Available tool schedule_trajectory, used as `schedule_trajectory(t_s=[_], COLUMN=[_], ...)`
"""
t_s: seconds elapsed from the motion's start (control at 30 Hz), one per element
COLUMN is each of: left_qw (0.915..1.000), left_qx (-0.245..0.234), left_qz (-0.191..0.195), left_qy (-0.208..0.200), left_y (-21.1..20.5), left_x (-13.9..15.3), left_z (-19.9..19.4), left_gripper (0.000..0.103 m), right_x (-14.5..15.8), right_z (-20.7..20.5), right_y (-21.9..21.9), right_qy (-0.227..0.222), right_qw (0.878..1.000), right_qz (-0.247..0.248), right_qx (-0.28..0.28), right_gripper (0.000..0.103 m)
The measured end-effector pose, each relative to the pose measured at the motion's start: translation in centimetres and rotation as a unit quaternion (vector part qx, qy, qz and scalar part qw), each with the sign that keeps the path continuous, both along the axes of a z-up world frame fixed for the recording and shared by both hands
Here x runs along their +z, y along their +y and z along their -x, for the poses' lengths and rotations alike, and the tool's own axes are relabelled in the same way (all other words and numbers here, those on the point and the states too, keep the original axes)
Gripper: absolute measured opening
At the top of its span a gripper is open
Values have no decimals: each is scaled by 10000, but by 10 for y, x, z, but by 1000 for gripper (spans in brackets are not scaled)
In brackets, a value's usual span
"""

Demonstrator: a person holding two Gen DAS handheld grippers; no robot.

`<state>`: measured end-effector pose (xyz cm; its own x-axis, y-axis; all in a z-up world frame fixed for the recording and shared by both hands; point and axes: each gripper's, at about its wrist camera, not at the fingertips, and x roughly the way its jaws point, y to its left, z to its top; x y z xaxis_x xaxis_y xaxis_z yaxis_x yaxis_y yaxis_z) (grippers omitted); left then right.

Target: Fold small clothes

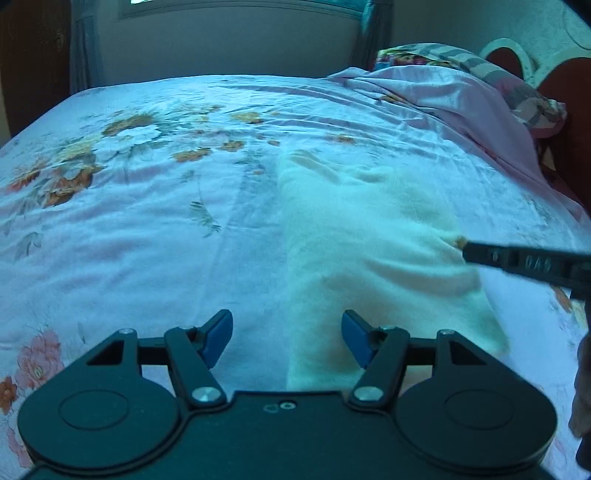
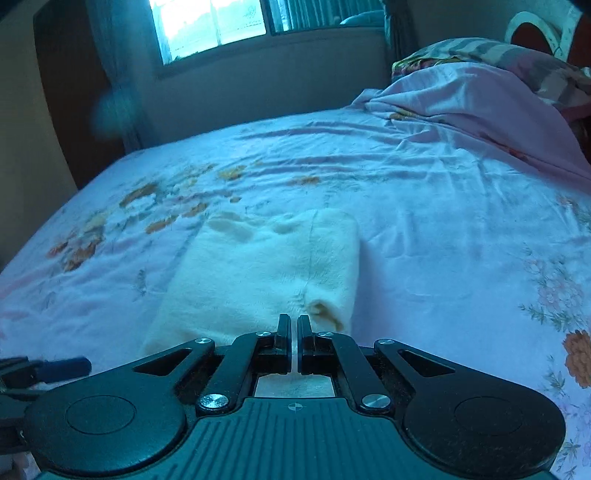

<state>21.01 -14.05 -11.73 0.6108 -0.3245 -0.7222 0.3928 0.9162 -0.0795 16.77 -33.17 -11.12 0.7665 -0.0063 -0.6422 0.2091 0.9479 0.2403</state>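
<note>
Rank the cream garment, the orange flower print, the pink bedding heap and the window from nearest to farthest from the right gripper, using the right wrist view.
1. Cream garment, just ahead of the shut right gripper.
2. Orange flower print, farther out on the left of the sheet.
3. Pink bedding heap, at the bed's far right.
4. Window, on the back wall, upper left.

Dim bluish window (image 2: 214, 26) light; soft blur, bent fisheye edges.

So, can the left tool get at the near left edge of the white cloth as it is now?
Probably yes. The left tool is open, nothing is between its jaws, and the cloth edge lies just ahead on the bed. The right tool, shut, is on the other side.
</note>
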Motion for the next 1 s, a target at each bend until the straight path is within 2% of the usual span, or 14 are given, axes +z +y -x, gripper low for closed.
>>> schedule_trajectory(t_s=[0.07,0.1,0.17,0.27,0.37,0.43,0.47,0.53,0.63,0.7,0.8,0.9,1.0], left_qw=[9999,9998,9994,9966,9973,9975,9980,9988,9994,9997,10000,9998,9987], left_qx=[105,71,-121,-428,-467,-432,-422,-427,-331,-223,-89,-170,-332], left_qz=[94,118,59,28,-50,-43,-32,-60,34,117,32,39,-27], left_qy=[79,127,309,705,565,561,479,248,106,41,-14,136,382], left_y=[2,1,-8,-19,-19,-15,-12,-10,-9,-11,-20,-31,-43], left_x=[-1,-3,-13,-34,-36,-31,-27,-17,-5,1,0,-8,-23], left_z=[-6,-8,-11,-8,1,1,1,3,-3,-13,-29,-41,-47], left_gripper=[63,63,63,62,63,62,61,61,61,61,61,59,60], right_x=[-8,-12,-24,-51,-58,-63,-62,-53,-24,-9,-6,-14,-42], right_z=[-5,-4,-5,-8,-7,-6,0,8,18,12,-8,-27,-39], right_y=[-2,-5,-2,7,4,-5,-9,-10,-6,1,14,18,13], right_qy=[145,113,202,603,795,1055,957,745,53,-301,-286,-110,408], right_qw=[9993,9992,9996,9955,9908,9901,9928,9936,9961,9970,9988,9994,9965], right_qz=[112,3,-63,724,1083,890,693,771,675,599,386,291,706], right_qx=[-340,-391,-194,-100,-131,-243,-203,-347,-567,-383,-115,-117,-180], right_gripper=[0,0,0,0,0,0,0,0,0,0,0,0,0])
